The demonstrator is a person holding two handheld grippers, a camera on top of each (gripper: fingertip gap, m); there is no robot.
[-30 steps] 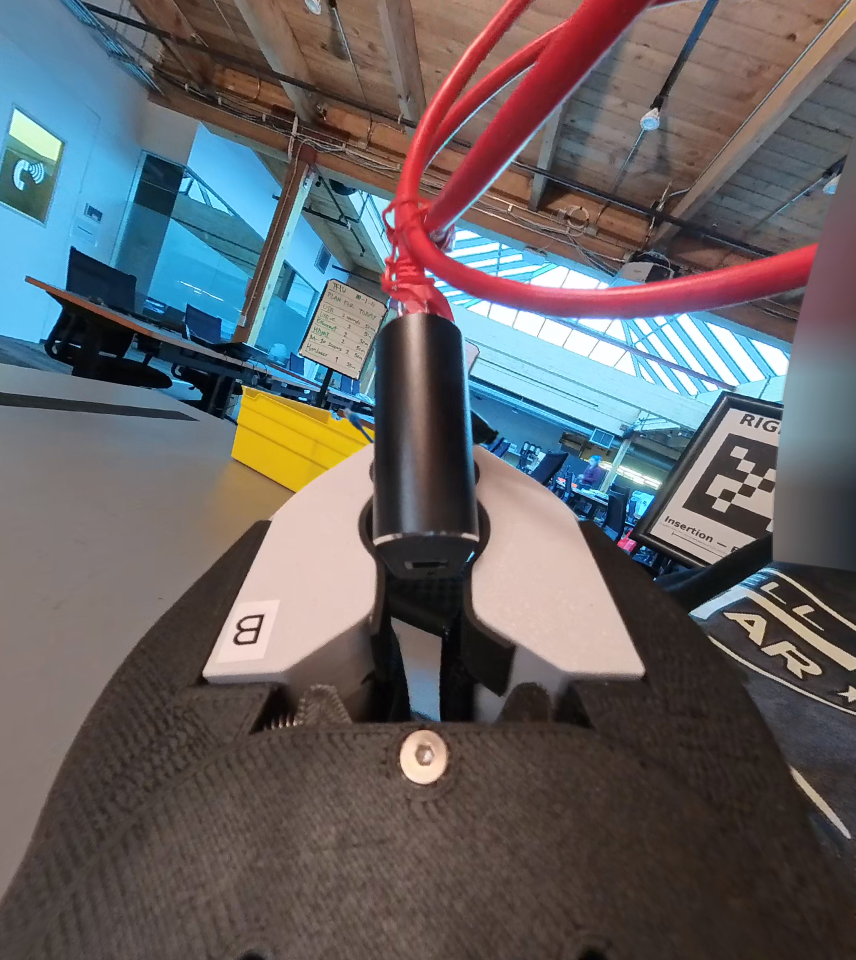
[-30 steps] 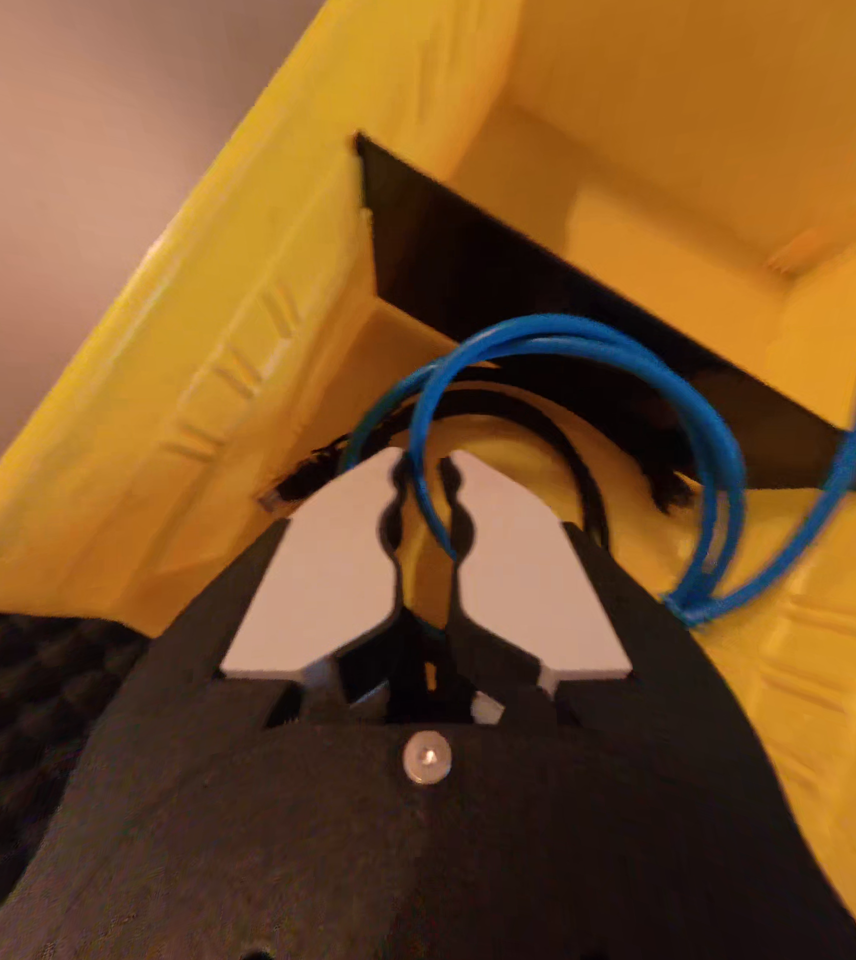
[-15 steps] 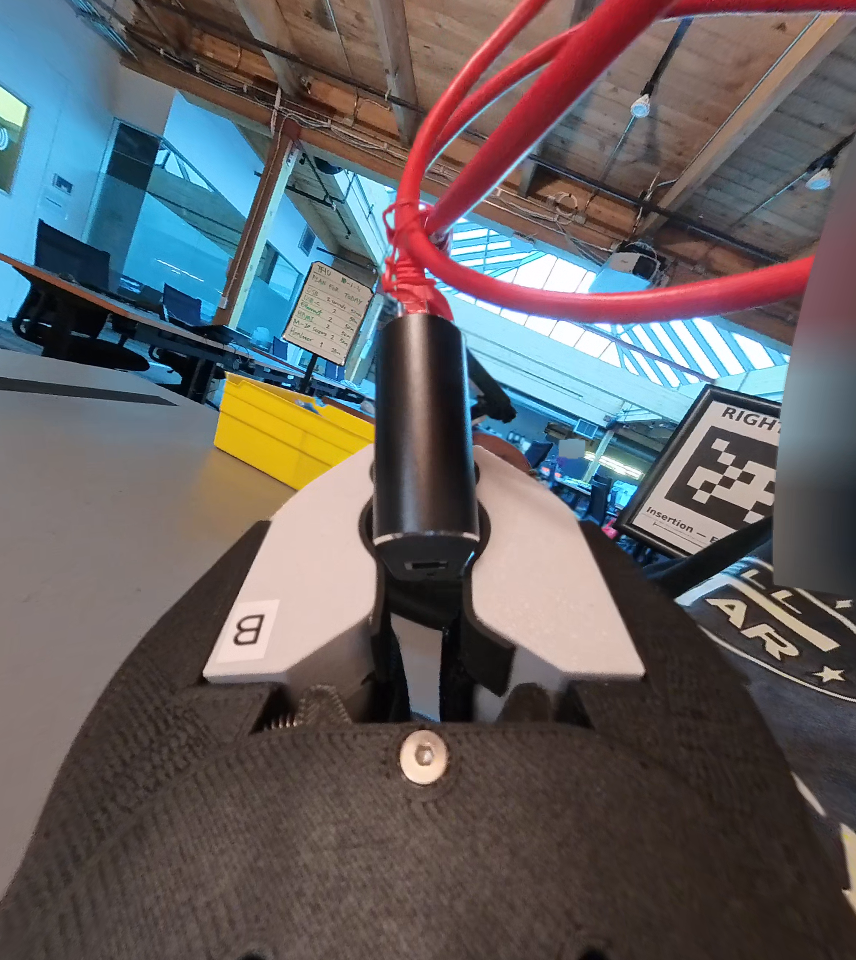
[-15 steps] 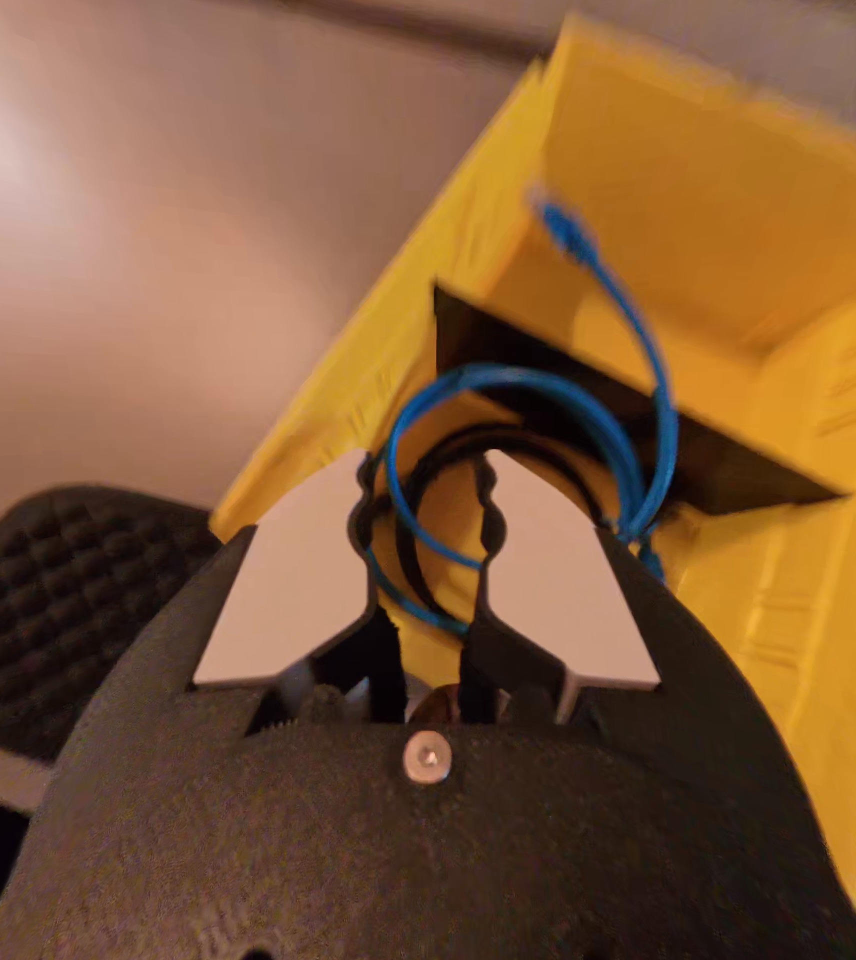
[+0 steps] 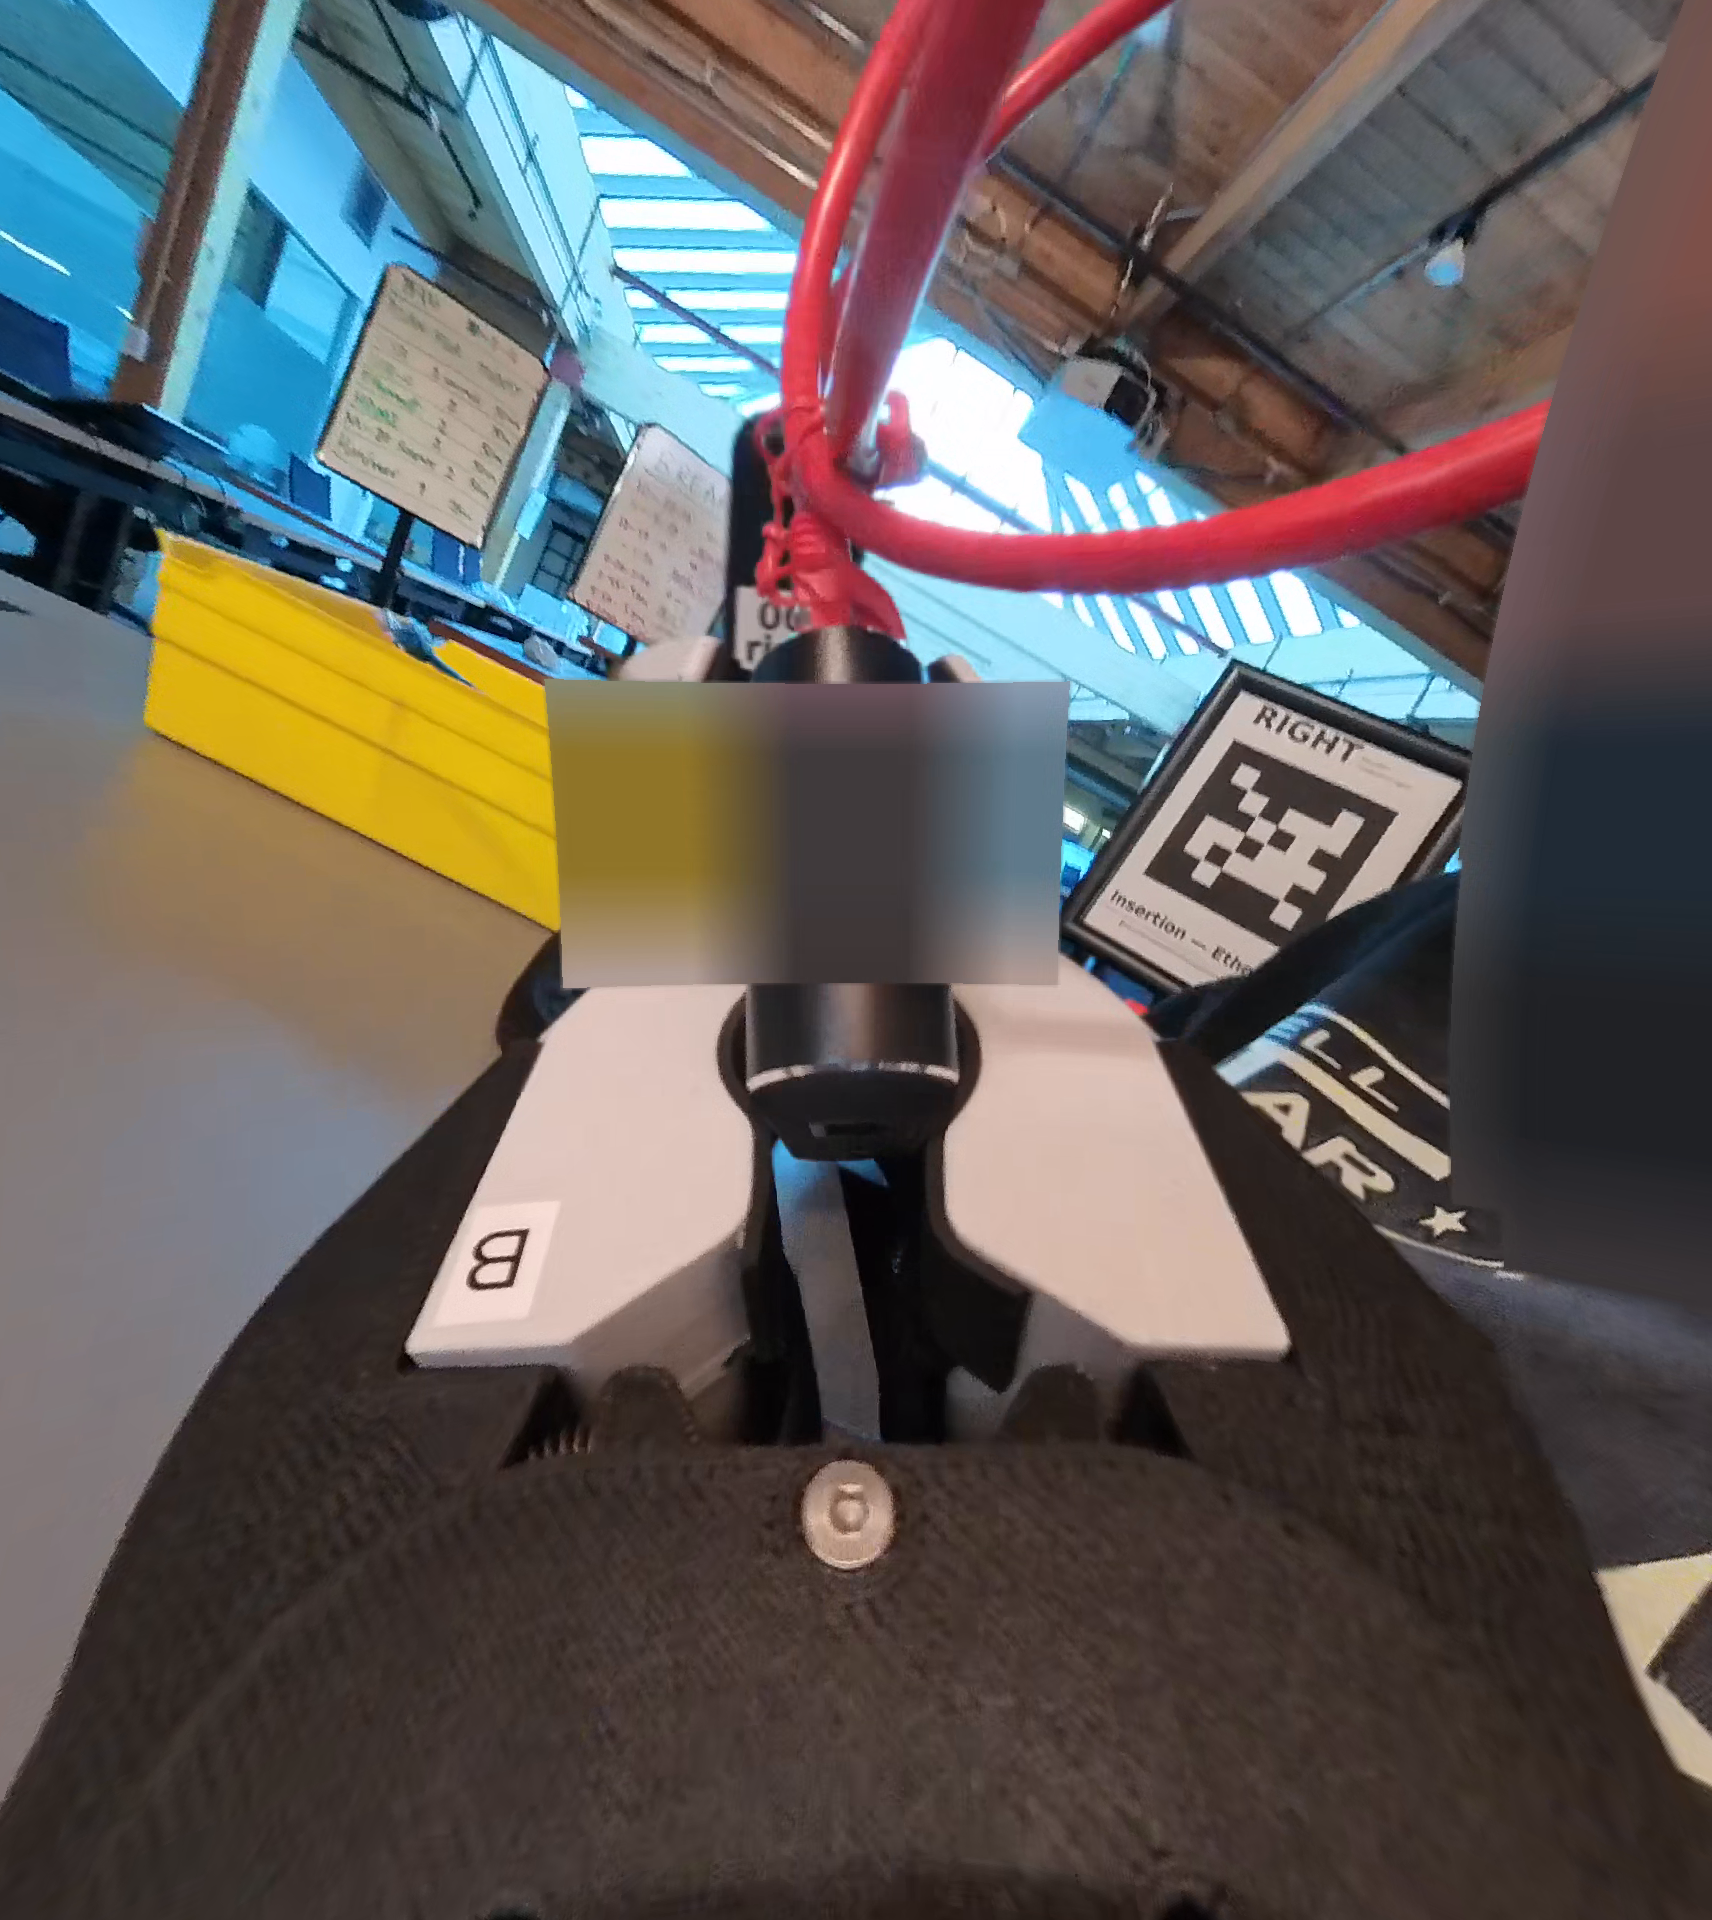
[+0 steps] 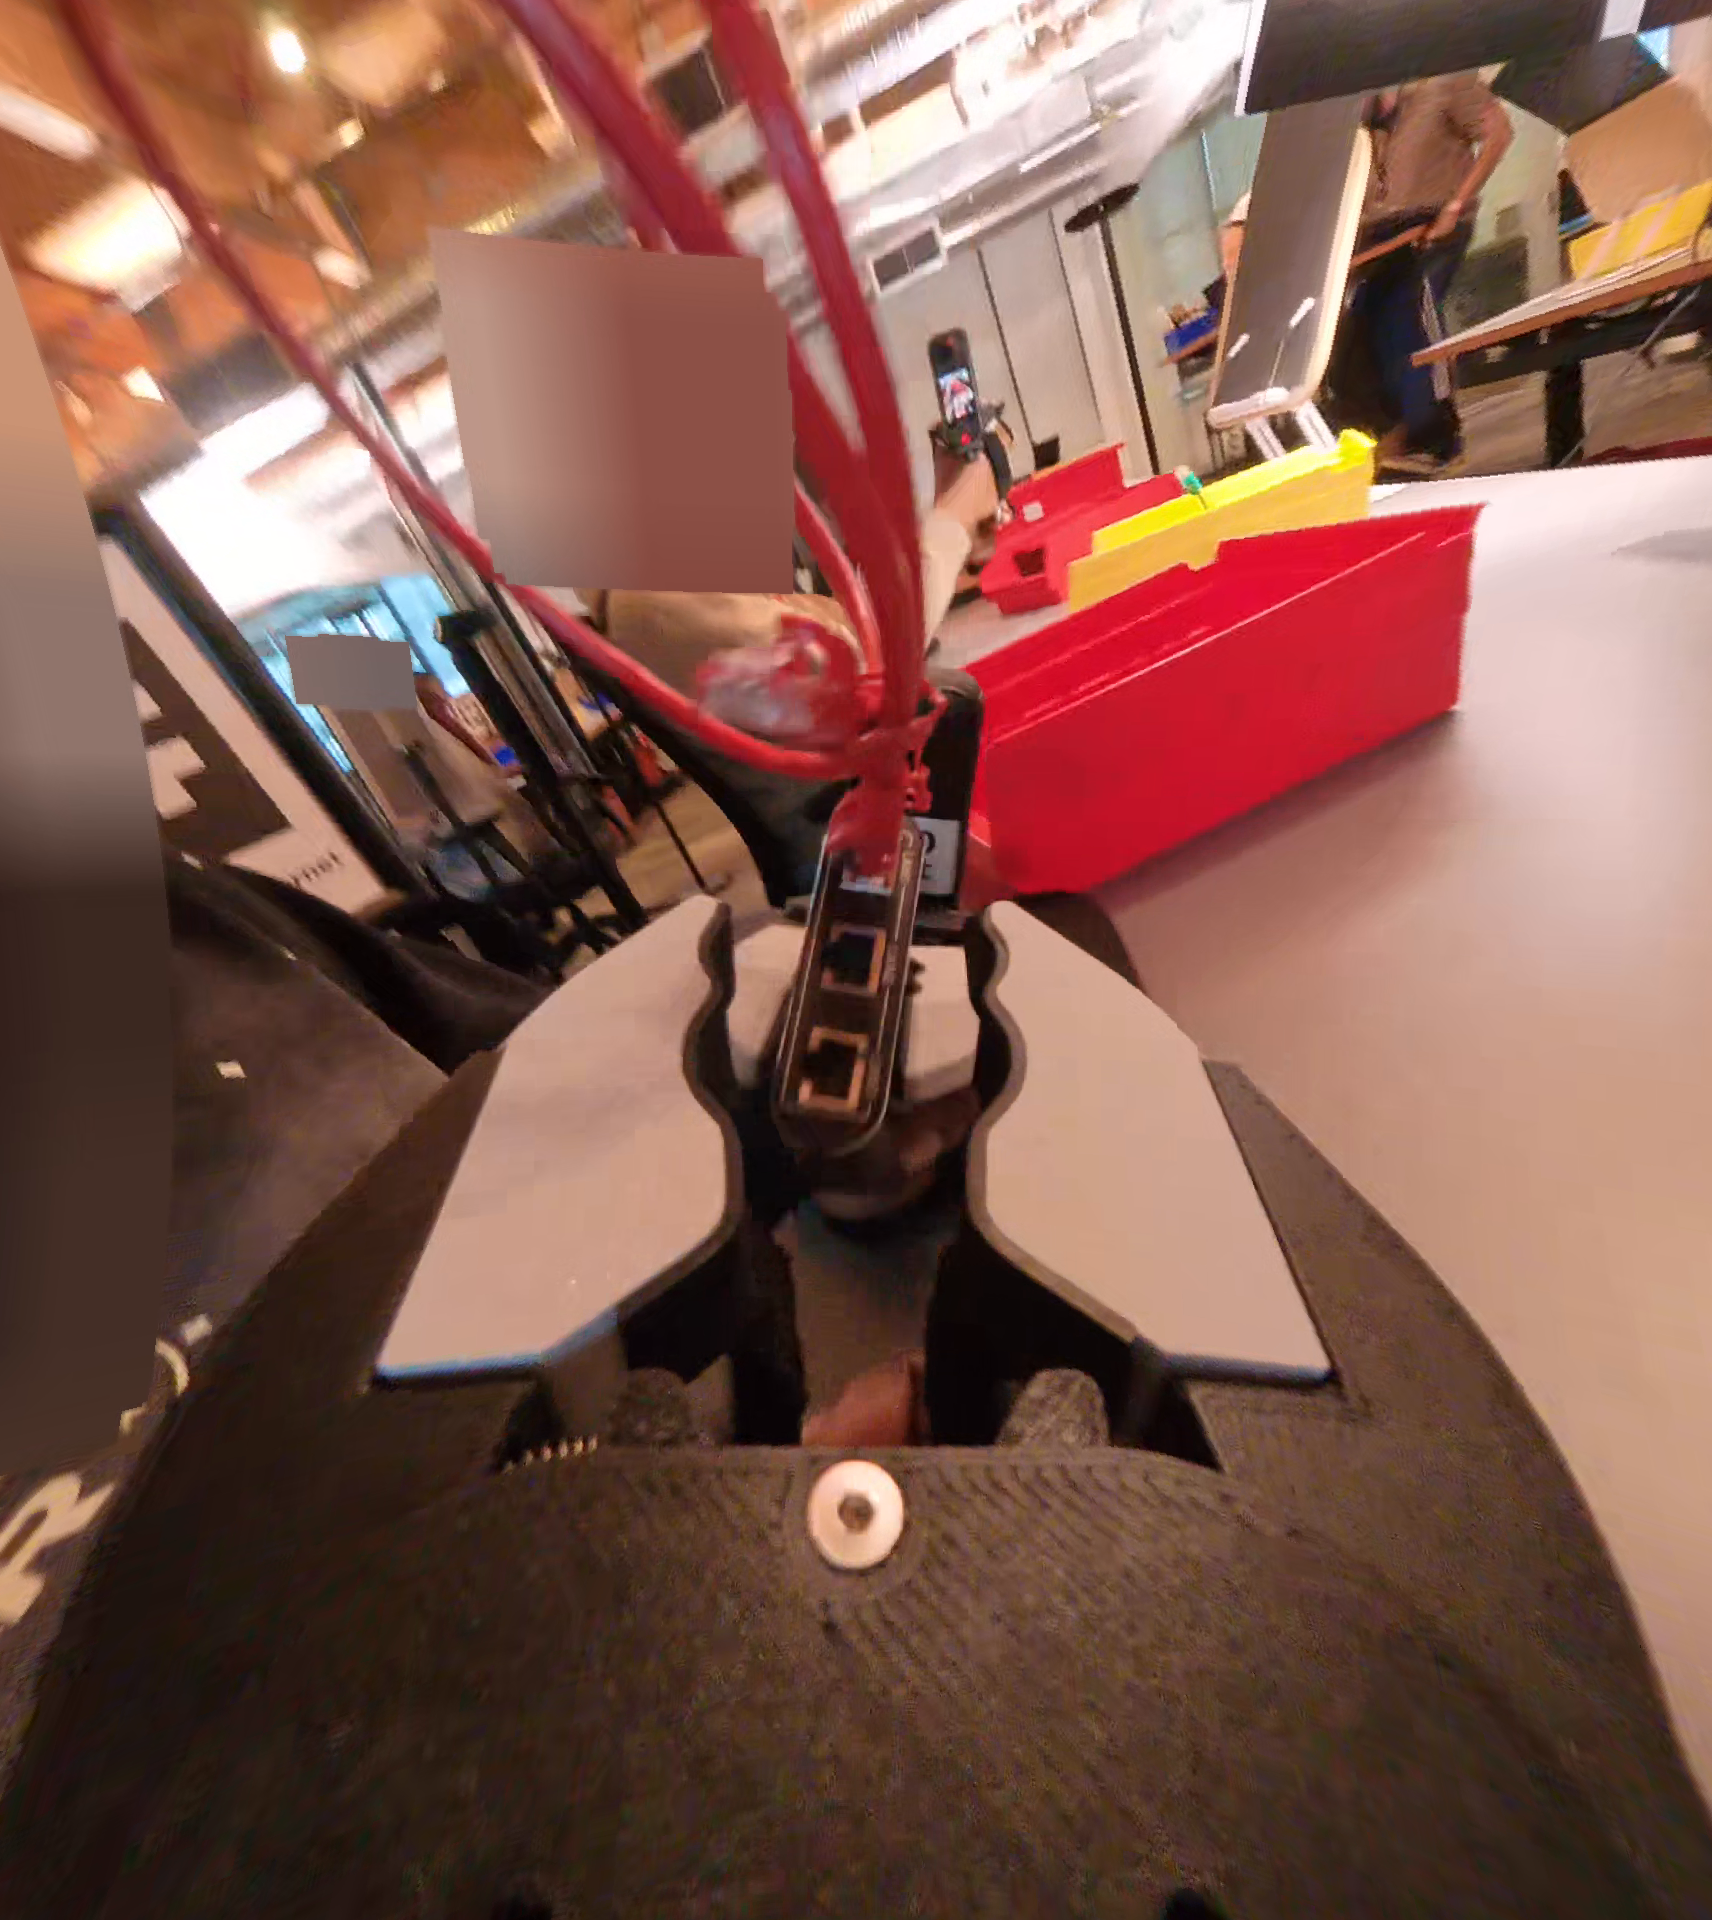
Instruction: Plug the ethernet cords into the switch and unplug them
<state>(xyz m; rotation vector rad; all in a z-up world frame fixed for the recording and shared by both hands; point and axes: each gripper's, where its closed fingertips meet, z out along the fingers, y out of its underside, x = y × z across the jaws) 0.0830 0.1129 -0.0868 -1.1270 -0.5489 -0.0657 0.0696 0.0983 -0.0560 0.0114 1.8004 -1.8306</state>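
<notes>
A yellow bin (image 5: 343, 717) and red bin (image 6: 1236, 717) sit on the grey table (image 5: 104, 1039).

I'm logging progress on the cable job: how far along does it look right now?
Done: one red ethernet cord sits plugged into the far port of the black switch. In hand: the left gripper is shut on the switch, while the right gripper faces it, open and empty. Left: two nearer ports look empty, so further cords remain to plug, and then all the unplugging.
</notes>
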